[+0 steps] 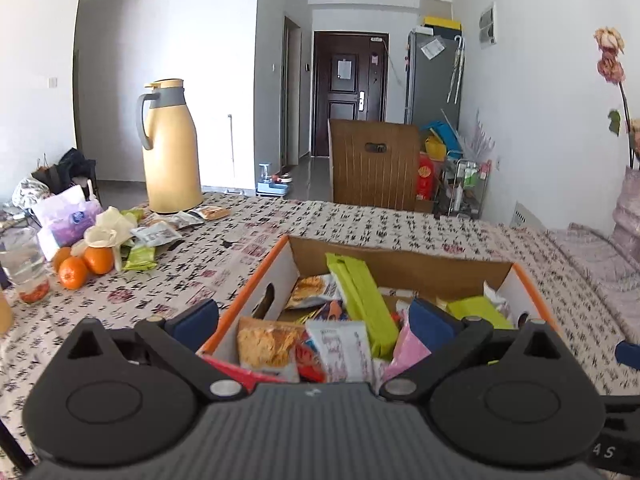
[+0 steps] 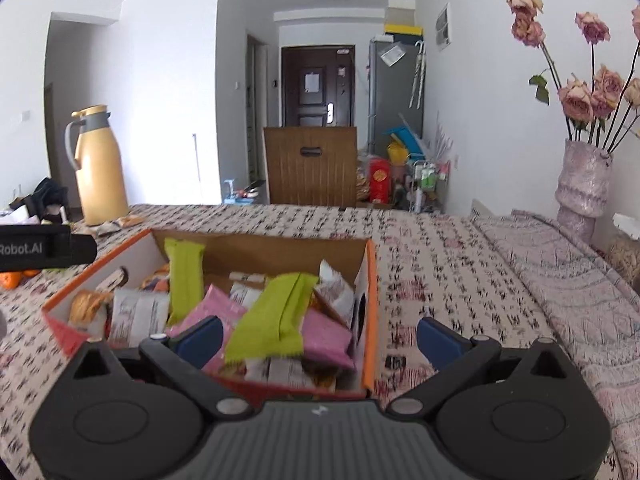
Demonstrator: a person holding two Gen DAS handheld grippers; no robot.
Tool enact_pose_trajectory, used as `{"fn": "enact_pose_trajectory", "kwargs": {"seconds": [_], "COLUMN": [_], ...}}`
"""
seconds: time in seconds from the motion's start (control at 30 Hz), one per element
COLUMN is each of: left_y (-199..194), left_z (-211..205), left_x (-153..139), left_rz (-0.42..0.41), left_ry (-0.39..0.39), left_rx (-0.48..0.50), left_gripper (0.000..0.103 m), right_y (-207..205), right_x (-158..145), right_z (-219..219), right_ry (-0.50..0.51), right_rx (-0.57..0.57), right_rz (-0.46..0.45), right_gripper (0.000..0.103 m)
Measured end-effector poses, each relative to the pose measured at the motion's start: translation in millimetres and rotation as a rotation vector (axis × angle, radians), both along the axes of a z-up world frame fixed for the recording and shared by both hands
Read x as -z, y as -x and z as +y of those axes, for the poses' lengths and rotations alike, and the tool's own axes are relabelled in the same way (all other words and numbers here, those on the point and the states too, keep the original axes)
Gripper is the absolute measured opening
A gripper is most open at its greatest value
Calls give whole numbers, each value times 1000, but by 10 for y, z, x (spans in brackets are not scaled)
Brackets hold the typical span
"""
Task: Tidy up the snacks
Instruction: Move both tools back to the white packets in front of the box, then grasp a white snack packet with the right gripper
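An open cardboard box with orange edges sits on the patterned tablecloth and holds several snack packets: green bars, pink packs and white packs. My left gripper is open over the box's near left corner, holding nothing. My right gripper is open astride the box's near right corner, holding nothing. More loose snack packets lie on the table to the far left, beside a green bar.
A yellow thermos jug stands at the far left. Oranges, a tissue pack and a glass jar sit at the left edge. A vase of dried roses stands at the right. A wooden chair is behind the table.
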State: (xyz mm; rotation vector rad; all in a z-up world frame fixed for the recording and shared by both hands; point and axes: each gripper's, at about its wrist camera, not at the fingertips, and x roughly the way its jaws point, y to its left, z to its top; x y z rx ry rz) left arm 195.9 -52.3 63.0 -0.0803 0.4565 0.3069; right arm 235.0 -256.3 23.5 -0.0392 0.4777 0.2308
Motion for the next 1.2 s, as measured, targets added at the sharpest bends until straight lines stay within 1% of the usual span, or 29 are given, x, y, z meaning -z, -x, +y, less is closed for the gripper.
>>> {"fn": "enact_pose_trajectory", "kwargs": {"seconds": [0.23, 0.53, 0.67, 0.8, 1.03, 1.1, 1.2], "left_y": [213, 372, 395, 404, 361, 358, 364], "left_z": [5, 122, 234, 388, 600, 640, 691], "left_x": [152, 424, 463, 470, 550, 569, 602], "left_rz": [66, 134, 140, 135, 148, 151, 160], "left_ry": [-12, 0, 4, 19, 64, 79, 82], "left_rx": [9, 88, 125, 142, 159, 163, 170], "left_gripper": [103, 103, 103, 103, 103, 103, 103], "right_y": [266, 470, 456, 398, 225, 166, 110], "right_x": [121, 304, 368, 410, 524, 570, 608], "right_z": [7, 188, 286, 423, 656, 711, 762], "right_ry": [8, 0, -28, -22, 34, 41, 26], "right_rx": [-44, -44, -30, -11, 0, 5, 8], "right_rz": [54, 104, 144, 170, 236, 261, 288], "right_gripper": [103, 103, 103, 103, 103, 99, 93]}}
